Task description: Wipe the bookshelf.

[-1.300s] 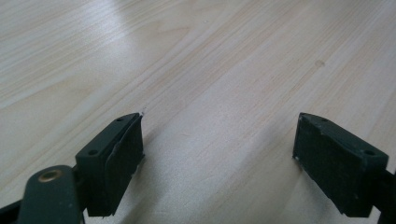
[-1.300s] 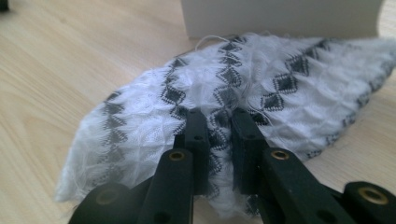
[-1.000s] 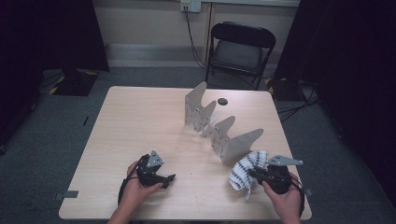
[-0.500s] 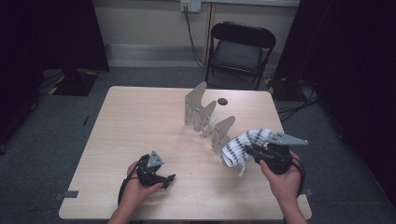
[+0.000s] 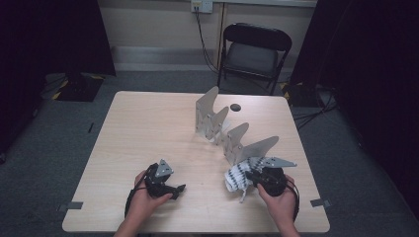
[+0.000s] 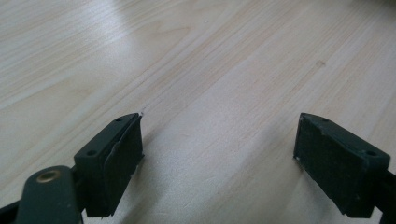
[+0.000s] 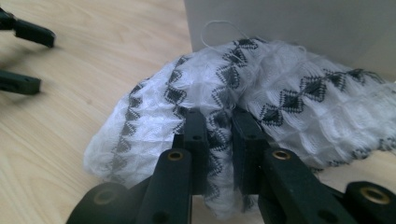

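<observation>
Right hand-held gripper (image 7: 219, 135) pinching patterned cloth (image 7: 261, 98); left hand-held gripper (image 6: 219, 154) wide open, seemingly empty.

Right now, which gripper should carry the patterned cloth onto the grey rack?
Right. The right gripper is shut on the cloth beside the grey rack. The left gripper sits open, apart from both.
</observation>
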Demonstrator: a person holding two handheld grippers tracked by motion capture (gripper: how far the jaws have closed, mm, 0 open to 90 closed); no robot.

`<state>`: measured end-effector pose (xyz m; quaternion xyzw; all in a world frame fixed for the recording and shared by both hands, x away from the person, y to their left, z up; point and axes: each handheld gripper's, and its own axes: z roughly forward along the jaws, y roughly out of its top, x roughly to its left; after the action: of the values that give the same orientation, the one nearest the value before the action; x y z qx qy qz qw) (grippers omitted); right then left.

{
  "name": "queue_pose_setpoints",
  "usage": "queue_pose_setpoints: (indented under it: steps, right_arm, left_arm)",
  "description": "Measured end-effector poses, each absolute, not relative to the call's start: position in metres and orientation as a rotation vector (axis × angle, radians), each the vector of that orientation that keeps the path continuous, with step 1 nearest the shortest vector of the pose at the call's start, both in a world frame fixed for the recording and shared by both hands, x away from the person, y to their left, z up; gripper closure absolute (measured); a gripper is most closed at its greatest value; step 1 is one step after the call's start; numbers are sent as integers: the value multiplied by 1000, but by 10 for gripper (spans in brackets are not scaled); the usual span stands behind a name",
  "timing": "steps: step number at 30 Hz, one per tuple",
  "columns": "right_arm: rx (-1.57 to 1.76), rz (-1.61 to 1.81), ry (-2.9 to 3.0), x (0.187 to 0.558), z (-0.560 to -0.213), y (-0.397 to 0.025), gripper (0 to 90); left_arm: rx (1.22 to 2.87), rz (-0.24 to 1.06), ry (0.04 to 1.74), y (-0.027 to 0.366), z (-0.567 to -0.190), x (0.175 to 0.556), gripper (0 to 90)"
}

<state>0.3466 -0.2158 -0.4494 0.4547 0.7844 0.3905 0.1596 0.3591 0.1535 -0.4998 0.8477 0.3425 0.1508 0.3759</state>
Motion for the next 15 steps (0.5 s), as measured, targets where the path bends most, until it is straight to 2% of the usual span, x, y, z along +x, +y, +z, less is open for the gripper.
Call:
queue_pose_setpoints:
  steps: [9,15]
  right_arm:
    - [1357,1053,2274,349,-486,-216,777]
    - [1363,1054,2276,347,-483,-221,775]
  left_arm:
    - [2166,385,878,153,-500,359,155]
    - [2168,384,878,153,-500,359,155]
